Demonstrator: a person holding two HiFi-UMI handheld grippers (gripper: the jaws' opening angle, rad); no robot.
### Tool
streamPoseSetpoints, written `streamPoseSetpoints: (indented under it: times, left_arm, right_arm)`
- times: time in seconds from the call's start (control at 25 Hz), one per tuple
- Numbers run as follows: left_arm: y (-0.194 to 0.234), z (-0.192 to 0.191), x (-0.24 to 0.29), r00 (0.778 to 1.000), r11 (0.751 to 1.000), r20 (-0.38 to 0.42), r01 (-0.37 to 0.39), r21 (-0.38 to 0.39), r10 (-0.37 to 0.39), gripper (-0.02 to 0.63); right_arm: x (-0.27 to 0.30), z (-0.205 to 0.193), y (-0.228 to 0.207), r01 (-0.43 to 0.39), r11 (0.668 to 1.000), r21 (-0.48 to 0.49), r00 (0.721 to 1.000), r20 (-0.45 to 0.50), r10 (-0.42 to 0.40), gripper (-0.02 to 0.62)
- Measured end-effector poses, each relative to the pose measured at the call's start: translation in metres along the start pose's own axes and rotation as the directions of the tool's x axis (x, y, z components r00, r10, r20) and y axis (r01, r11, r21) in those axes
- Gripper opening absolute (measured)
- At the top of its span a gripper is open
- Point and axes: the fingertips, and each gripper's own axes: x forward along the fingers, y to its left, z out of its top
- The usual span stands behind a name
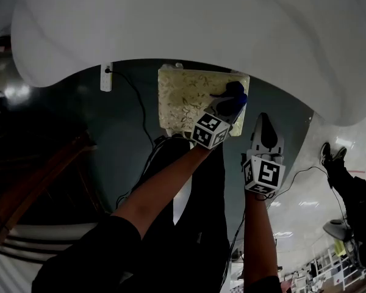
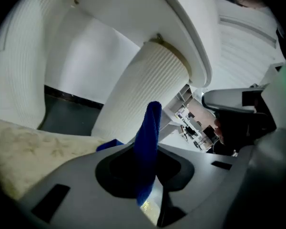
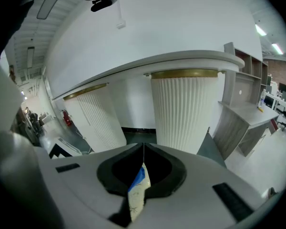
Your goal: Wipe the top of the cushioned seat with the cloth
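My left gripper point(image 1: 232, 104) was clamped on the cloth point(image 2: 150, 137) at the seat's point(image 1: 177, 99) right edge, frame centre. The right gripper point(image 1: 265, 124) was closed and empty. I judged the narrow pinch could slip under drag.

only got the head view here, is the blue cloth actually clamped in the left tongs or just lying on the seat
observer: Clamped. The left gripper view shows the blue cloth pinched between the tongs of the left gripper, one end sticking up past them.
operator: and the right one, holding anything
observer: No. In the right gripper view the right gripper has its tongs closed tip to tip, with nothing clamped.
operator: what's it pointing at
observer: A ribbed white column under a curved white counter.
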Motion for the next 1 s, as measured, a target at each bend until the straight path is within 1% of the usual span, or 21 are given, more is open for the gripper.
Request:
streamPoseSetpoints:
  times: [0.12,0.24,0.28,0.36,0.44,0.56,0.64,0.72,0.84,0.92,1.0]
  left_arm:
    - [0.019,0.011,-0.056,0.997,0.997,0.031,-0.069,0.027,0.068,0.083]
    - [0.042,0.017,-0.116,0.992,0.99,0.021,-0.124,0.072,0.123,0.083]
    - [0.05,0.018,-0.138,0.989,0.987,0.019,-0.145,0.074,0.144,0.083]
    - [0.062,0.022,-0.177,0.983,0.982,0.032,-0.18,0.052,0.179,0.083]
    - [0.067,0.027,-0.209,0.976,0.976,0.043,-0.215,0.035,0.213,0.082]
    - [0.083,0.032,-0.248,0.954,0.953,0.055,-0.298,0.044,0.296,0.083]
    - [0.097,0.034,-0.27,0.935,0.935,0.071,-0.352,0.04,0.348,0.081]
    - [0.109,0.031,-0.285,0.921,0.922,0.084,-0.385,0.038,0.381,0.083]
    - [0.13,0.016,-0.295,0.901,0.902,0.08,-0.43,0.047,0.426,0.083]
    - [0.146,0.002,-0.294,0.894,0.894,0.068,-0.446,0.035,0.443,0.083]
    - [0.157,-0.014,-0.287,0.892,0.893,0.05,-0.45,0.023,0.449,0.083]
  right_arm:
    - [-0.004,0.012,0.028,-0.042,0.998,-0.056,0.999,0.014,0.042,0.038]
    - [-0.007,0.024,0.063,-0.094,0.992,-0.079,0.995,0.021,0.096,0.038]
    - [-0.008,0.027,0.077,-0.112,0.99,-0.09,0.993,0.02,0.114,0.038]
    - [-0.01,0.033,0.103,-0.141,0.983,-0.114,0.989,0.018,0.144,0.038]
    - [-0.013,0.04,0.12,-0.154,0.98,-0.125,0.987,0.017,0.157,0.038]
    - [-0.009,0.048,0.14,-0.173,0.977,-0.126,0.984,0.023,0.178,0.038]
    - [-0.006,0.049,0.153,-0.188,0.973,-0.135,0.981,0.023,0.193,0.038]
    - [-0.005,0.047,0.167,-0.201,0.969,-0.146,0.978,0.018,0.206,0.038]
    - [-0.002,0.035,0.186,-0.214,0.965,-0.15,0.976,0.006,0.217,0.038]
    - [0.002,0.026,0.193,-0.216,0.965,-0.148,0.976,-0.003,0.218,0.038]
    - [0.004,0.016,0.197,-0.219,0.965,-0.146,0.975,-0.013,0.22,0.038]
